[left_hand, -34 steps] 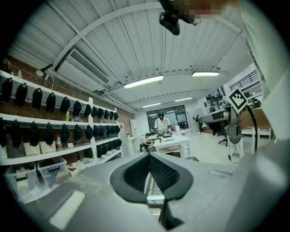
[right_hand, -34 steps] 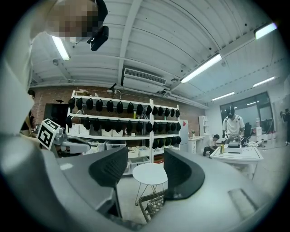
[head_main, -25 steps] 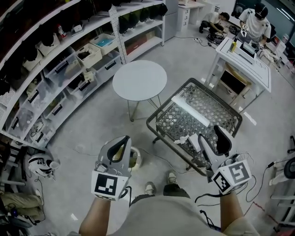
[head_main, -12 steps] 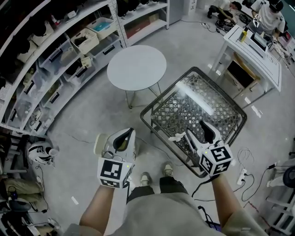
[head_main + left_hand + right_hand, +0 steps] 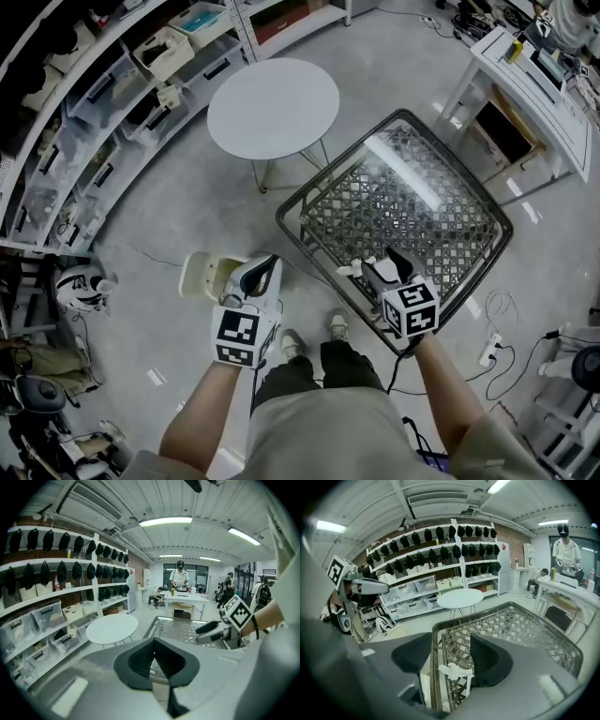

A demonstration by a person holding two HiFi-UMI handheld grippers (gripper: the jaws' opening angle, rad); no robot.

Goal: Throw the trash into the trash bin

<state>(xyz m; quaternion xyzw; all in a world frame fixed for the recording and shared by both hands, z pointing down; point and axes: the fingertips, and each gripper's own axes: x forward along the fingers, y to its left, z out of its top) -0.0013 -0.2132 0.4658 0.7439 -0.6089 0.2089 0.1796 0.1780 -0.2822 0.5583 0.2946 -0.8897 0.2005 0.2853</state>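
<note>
Right claw (image 5: 451,656), spread, is straddling crumpled paper (image 5: 452,671) between its tips, ready to pinch.
Left claw (image 5: 154,648), pressed together, empty, is hovering beside the trash bin (image 5: 200,275).

No word, number or brand can be read anywhere. The only printed marks are black-and-white square marker patterns, not lettering. One is on the cube (image 5: 237,337) of the left gripper (image 5: 257,270), behind its fingers. Another is on the matching cube (image 5: 410,309) behind the fingers of the right gripper (image 5: 380,265). Anything printed on the shelf bins (image 5: 178,42), well beyond the fingertips, is too small to make out.
</note>
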